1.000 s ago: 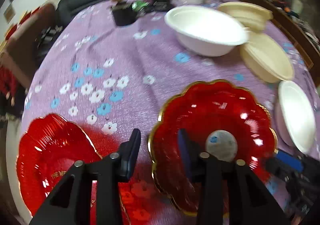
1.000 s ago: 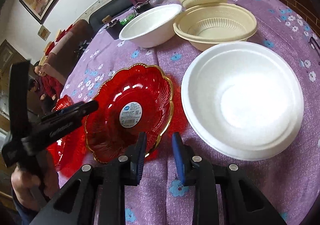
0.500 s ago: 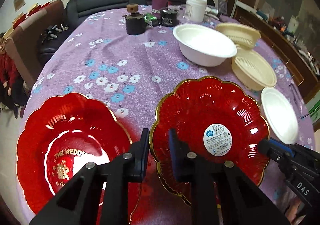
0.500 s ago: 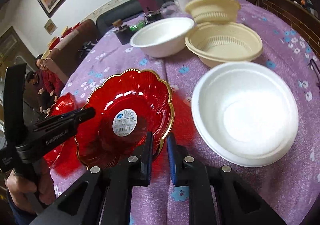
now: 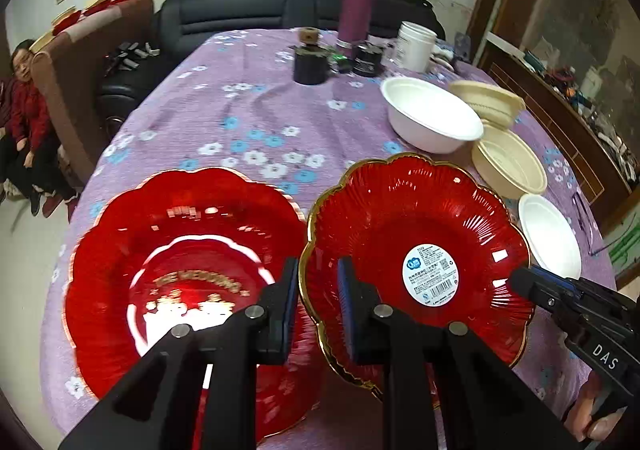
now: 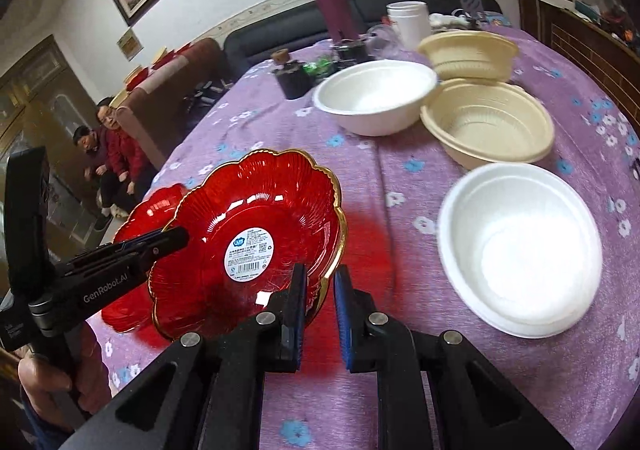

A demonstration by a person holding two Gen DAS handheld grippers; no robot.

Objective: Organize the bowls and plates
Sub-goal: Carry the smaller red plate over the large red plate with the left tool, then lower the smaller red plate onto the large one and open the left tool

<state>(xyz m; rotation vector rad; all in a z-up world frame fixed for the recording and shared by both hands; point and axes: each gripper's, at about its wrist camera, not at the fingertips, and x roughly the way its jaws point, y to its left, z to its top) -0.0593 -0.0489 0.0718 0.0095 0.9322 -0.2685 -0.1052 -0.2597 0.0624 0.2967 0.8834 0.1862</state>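
A red gold-rimmed plate with a round sticker (image 5: 416, 246) is held up off the purple tablecloth. My left gripper (image 5: 318, 290) is shut on its left rim. My right gripper (image 6: 320, 290) is shut on its right rim (image 6: 334, 210). A second red plate with gold lettering (image 5: 184, 270) lies on the table to the left, partly under the lifted one; it also shows in the right wrist view (image 6: 148, 214). A white foam bowl (image 6: 520, 246) sits to the right. Behind it are two cream plastic bowls (image 6: 488, 126) and a white bowl (image 6: 376, 98).
At the far end stand a purple flask (image 5: 356, 6), a white jar (image 5: 414, 46) and dark small containers (image 5: 310, 64). A black sofa and a wooden sideboard (image 5: 568, 118) border the table. People sit at the left (image 6: 108, 146).
Both grippers have closed onto the rims of the stickered red plate. It has risen off the cloth. The left view now takes in the whole lettered plate.
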